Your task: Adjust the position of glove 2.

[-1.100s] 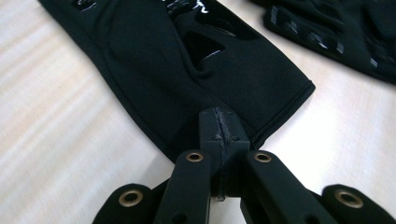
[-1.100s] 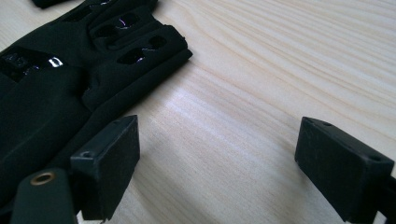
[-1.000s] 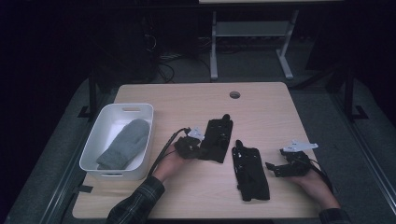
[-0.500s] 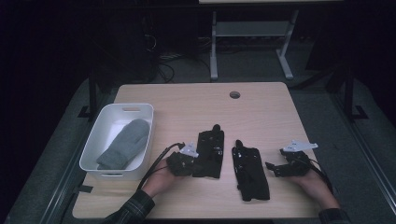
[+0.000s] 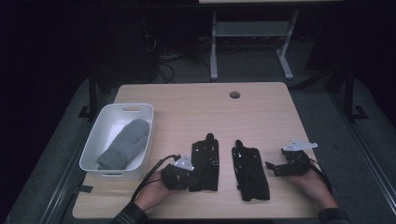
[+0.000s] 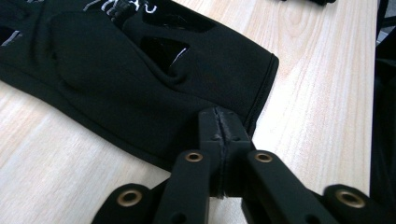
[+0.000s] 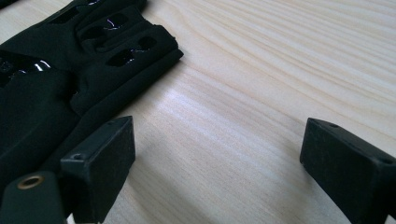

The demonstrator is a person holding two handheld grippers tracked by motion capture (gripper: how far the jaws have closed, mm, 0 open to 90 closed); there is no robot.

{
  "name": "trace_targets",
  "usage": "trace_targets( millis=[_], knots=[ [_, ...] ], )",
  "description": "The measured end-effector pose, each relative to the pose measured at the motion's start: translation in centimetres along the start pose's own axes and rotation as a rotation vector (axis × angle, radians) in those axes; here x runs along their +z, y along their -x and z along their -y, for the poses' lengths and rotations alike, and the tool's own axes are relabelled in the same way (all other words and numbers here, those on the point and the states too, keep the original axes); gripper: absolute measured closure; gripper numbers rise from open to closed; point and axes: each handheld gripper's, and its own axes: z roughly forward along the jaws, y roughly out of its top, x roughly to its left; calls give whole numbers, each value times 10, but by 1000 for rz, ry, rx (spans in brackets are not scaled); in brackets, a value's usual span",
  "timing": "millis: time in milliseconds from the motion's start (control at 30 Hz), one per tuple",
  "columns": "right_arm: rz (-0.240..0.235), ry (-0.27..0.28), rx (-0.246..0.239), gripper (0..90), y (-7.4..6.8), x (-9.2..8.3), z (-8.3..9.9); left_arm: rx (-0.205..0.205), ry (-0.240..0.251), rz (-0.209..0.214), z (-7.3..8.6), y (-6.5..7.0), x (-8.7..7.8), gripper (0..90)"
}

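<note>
Two black gloves lie side by side on the wooden table (image 5: 196, 112). My left gripper (image 5: 190, 177) is at the near end of the left black glove (image 5: 205, 156), shut on its cuff hem. In the left gripper view the jaw tips (image 6: 222, 126) meet on the edge of that glove (image 6: 140, 70). My right gripper (image 5: 274, 169) rests just to the right of the right black glove (image 5: 250, 172), apart from it. Its jaws stand wide open (image 7: 219, 154) over bare wood, with the right black glove (image 7: 56, 70) to their left.
A white bin (image 5: 116, 108) stands at the table's left side with a grey mitten (image 5: 123, 147) inside. A round cable hole (image 5: 235, 94) sits near the far edge. Beyond the table are a cart frame and cables on the dark floor.
The left gripper has pulled the left black glove toward the near edge and slightly left. The right gripper and the right glove have stayed put.
</note>
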Motion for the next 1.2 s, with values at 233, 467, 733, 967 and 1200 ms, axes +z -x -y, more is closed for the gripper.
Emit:
trace_targets(
  millis=[233,467,733,967,1200],
  knots=[
    [-83,-14,-24,551,-8,-11,-6,-61,71,-111,-12,-16,-8,672],
    [-168,-5,-100,897,-29,-18,-15,-146,94,-164,-18,-35,-4,454],
    [-233,-56,-128,900,-46,-19,-14,-184,89,-182,-12,-46,0,388],
    [-239,-85,-140,900,-47,-13,-13,-195,69,-176,-8,-50,7,442],
    [-259,-80,-161,900,-55,-7,-18,-173,51,-159,-8,-50,7,683]
  ],
)
